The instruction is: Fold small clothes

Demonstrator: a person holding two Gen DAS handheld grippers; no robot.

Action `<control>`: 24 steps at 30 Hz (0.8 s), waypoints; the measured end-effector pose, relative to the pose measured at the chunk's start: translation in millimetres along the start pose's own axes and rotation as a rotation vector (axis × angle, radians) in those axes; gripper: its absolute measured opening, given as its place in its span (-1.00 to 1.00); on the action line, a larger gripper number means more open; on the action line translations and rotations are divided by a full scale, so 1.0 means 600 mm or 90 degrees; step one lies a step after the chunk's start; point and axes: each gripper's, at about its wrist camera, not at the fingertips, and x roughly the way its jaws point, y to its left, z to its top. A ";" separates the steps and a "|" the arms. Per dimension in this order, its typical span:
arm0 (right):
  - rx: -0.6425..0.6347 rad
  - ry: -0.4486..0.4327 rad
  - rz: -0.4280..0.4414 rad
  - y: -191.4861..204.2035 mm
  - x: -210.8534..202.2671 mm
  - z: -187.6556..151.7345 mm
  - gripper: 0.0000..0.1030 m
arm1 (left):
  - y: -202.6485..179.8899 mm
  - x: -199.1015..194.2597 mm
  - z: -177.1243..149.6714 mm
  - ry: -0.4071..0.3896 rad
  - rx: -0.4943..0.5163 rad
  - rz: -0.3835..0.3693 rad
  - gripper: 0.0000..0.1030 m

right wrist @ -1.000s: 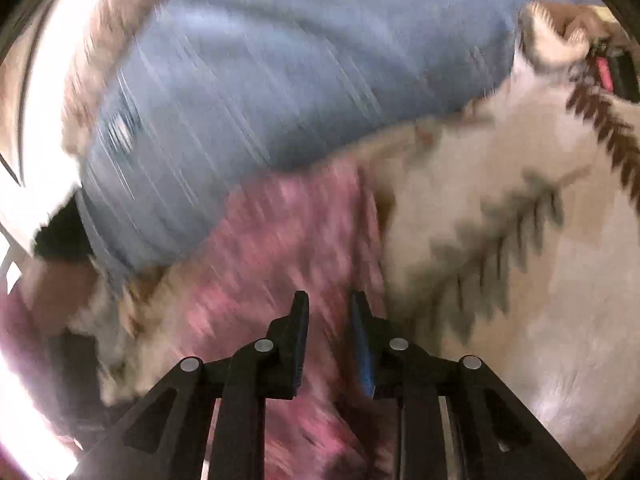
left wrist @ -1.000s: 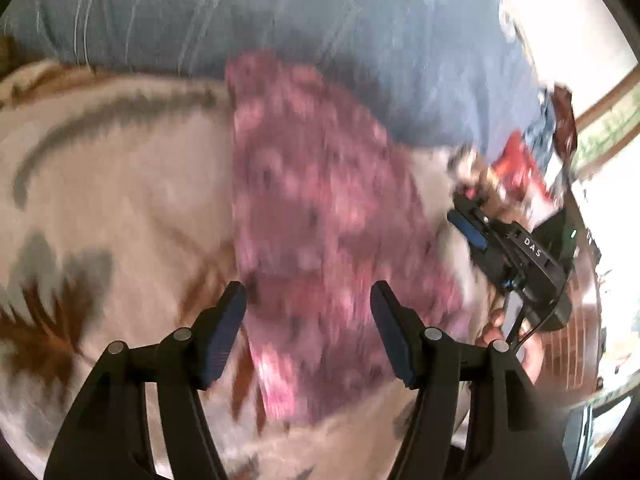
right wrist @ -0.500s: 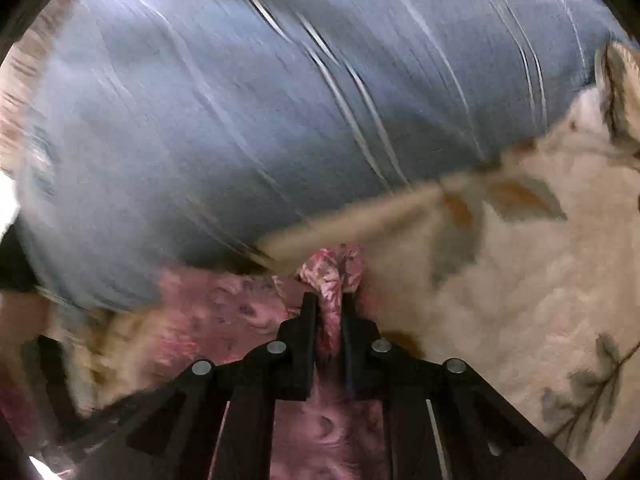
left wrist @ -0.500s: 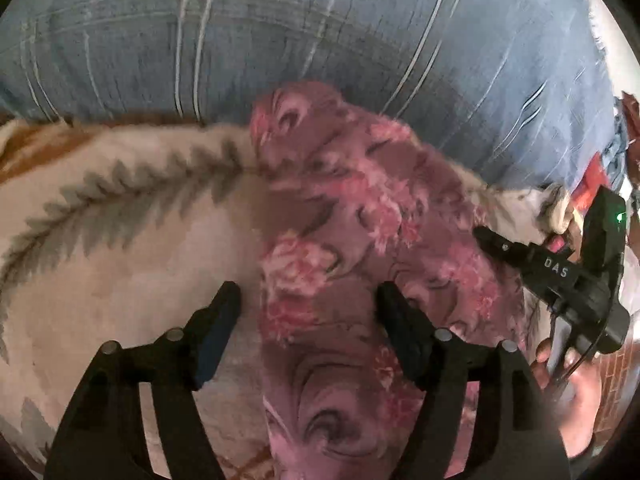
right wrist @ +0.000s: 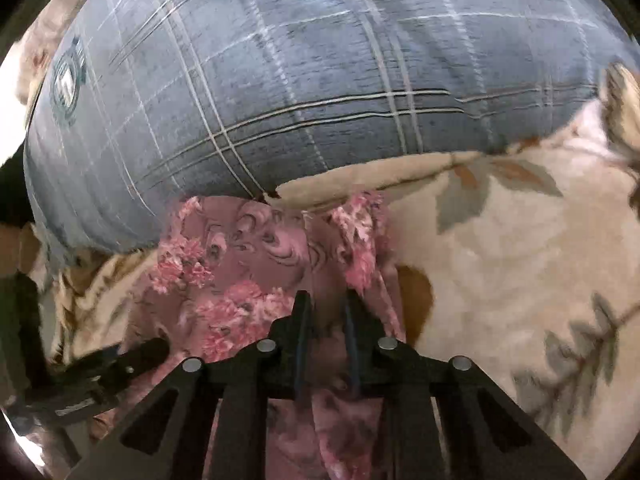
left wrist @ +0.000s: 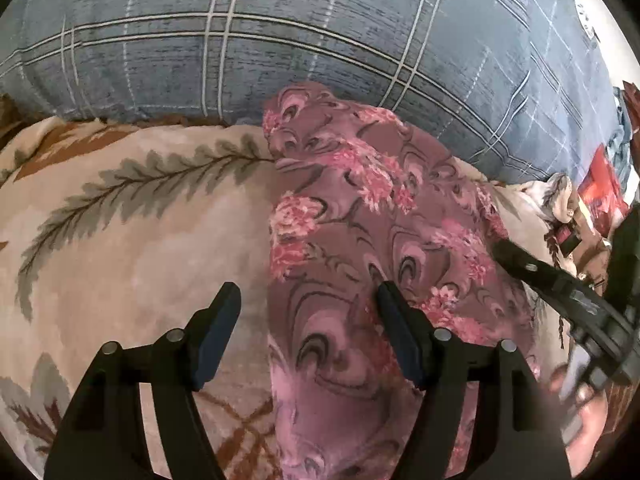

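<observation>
A pink and mauve floral garment lies on a cream blanket with a leaf print, folded into a long strip that runs up to a blue plaid pillow. My left gripper is open and empty, its jaws straddling the garment's left edge. The garment also shows in the right wrist view. My right gripper has its jaws a narrow gap apart over the cloth and holds nothing. It also shows in the left wrist view, low over the garment's right edge.
A large blue plaid pillow fills the far side and rests on the blanket. Red and other items lie at the far right edge. The person's hand is at the lower right.
My right gripper was shut on a bunched end of the garment half a second ago; it has let go and the cloth now lies flat. My left gripper stays open.
</observation>
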 end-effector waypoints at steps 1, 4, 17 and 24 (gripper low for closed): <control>0.007 -0.014 0.011 0.000 -0.018 -0.007 -0.56 | 0.001 -0.004 -0.001 0.000 0.000 0.000 0.37; 0.005 -0.044 0.035 0.010 -0.058 -0.036 -0.56 | -0.012 -0.008 -0.012 -0.002 0.007 0.010 0.37; 0.049 -0.103 0.035 0.031 -0.083 -0.154 -0.49 | -0.029 -0.045 -0.104 0.037 0.011 -0.022 0.39; 0.051 -0.093 0.035 0.021 -0.091 -0.173 -0.42 | -0.045 -0.045 -0.127 0.056 0.036 0.011 0.39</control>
